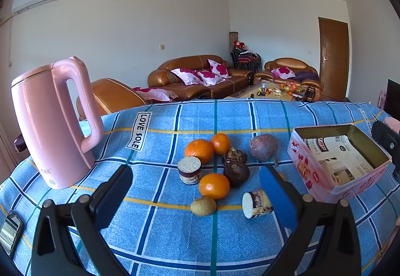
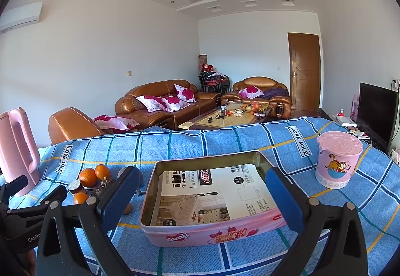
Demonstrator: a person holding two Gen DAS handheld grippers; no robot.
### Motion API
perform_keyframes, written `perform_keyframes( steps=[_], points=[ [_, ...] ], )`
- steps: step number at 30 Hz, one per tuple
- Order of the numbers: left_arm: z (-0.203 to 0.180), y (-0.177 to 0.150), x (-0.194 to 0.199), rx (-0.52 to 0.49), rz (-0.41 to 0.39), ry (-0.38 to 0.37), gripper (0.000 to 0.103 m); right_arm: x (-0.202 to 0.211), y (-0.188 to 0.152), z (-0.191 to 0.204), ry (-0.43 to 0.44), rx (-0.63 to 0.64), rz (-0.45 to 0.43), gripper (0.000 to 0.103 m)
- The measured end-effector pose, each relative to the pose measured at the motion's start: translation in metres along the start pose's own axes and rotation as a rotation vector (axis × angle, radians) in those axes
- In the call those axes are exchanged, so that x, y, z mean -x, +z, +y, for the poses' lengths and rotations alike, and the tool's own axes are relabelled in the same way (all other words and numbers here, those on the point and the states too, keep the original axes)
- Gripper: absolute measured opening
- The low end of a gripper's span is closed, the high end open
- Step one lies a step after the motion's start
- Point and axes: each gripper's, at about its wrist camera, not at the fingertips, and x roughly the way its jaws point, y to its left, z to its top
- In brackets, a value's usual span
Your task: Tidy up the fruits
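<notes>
The left tool (image 1: pixel 197 196) is held with its fingers spread apart above a cluster of fruits: three oranges (image 1: pixel 214 186), a kiwi (image 1: pixel 203 205), a passion fruit (image 1: pixel 263 147). The right tool (image 2: pixel 200 197), also spread and empty, is held over the open pink tin (image 2: pixel 212 228) on the blue checked worktop (image 2: pixel 175 146).

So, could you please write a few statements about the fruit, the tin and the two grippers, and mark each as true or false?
1. The pink tin already holds an orange. False: only printed paper lies in it.
2. Three oranges sit on the blue checked cloth. True.
3. The left gripper is shut on the kiwi. False: it is open and holds nothing.
4. The right gripper is open in front of the tin. True.
5. The pink kettle lies on its side. False: it stands upright.
</notes>
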Motion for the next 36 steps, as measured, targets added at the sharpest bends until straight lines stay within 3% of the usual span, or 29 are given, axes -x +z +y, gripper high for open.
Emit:
perform_keyframes(
  steps=[13, 36],
  points=[
    [0.003, 0.000, 0.000, 0.013, 0.001, 0.005, 0.103, -0.002, 0.000, 0.002, 0.000, 0.005, 0.012, 0.102],
    [0.012, -0.003, -0.011, 0.044, 0.078, 0.026, 0.103, -0.006, -0.009, 0.012, 0.009, 0.052, 0.017, 0.102]
  ],
)
